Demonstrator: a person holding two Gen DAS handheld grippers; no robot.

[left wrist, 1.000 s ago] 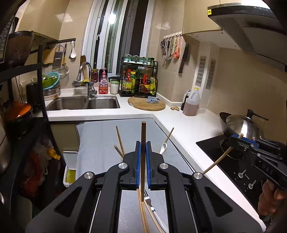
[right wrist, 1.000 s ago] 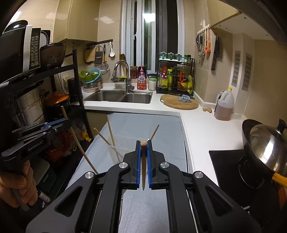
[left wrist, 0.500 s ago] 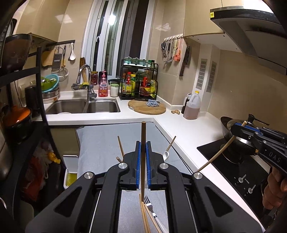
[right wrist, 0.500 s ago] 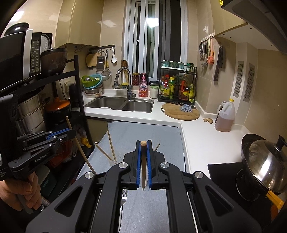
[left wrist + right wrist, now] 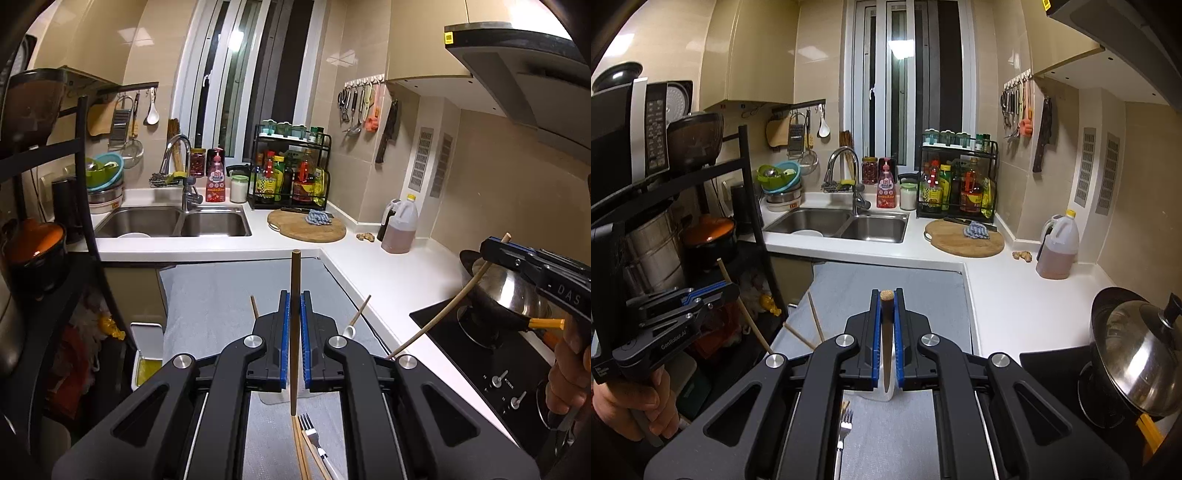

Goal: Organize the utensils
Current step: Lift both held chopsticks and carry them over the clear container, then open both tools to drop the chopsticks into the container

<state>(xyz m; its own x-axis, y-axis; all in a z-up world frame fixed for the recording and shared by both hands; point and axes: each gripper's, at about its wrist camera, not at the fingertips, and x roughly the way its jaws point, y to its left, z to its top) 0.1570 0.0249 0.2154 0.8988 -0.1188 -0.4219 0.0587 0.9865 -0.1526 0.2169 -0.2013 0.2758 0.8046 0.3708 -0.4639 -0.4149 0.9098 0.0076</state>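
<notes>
My left gripper is shut on a wooden chopstick that stands upright between its blue pads, held above the grey mat. My right gripper is shut on a second wooden chopstick, seen end-on. In the left wrist view the right gripper shows at the right with its chopstick slanting down. In the right wrist view the left gripper shows at the left. A clear holder, partly hidden under the grippers, holds chopsticks and a white spoon. A fork and more chopsticks lie on the mat.
A double sink and tap are at the back. A spice rack, round wooden board and oil jug stand on the white counter. A lidded wok sits on the hob at right. A black shelf rack stands at left.
Both grippers have risen and pulled back with their chopsticks; the holder and mat now sit lower in view, and the fork shows below the fingers.
</notes>
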